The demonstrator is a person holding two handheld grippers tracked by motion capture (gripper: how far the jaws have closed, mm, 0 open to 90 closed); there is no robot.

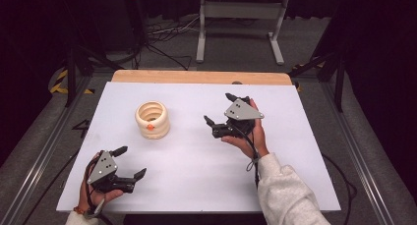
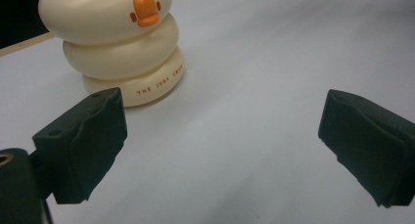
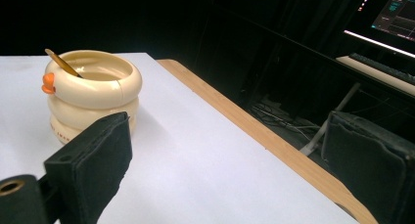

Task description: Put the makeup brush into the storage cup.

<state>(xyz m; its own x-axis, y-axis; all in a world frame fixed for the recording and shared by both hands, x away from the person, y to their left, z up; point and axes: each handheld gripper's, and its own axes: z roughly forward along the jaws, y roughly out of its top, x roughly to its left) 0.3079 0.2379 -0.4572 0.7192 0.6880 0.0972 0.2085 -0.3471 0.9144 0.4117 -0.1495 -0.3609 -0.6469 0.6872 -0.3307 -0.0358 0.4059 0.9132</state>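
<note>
Cup (image 1: pixel 152 120), a cream three-ring stack with an orange beak, stands on the table (image 1: pixel 196 156) left of centre, a thin stick (image 3: pixel 62 62) leaning inside. It looks top-heavy, so a jaw nudging its rim could tip it or flick the stick out. Left gripper (image 1: pixel 132 162) hovers near the front edge, jaws wide apart, empty. Right gripper (image 1: pixel 219 108) hangs right of the cup, jaws likewise spread, pointing toward it.
</note>
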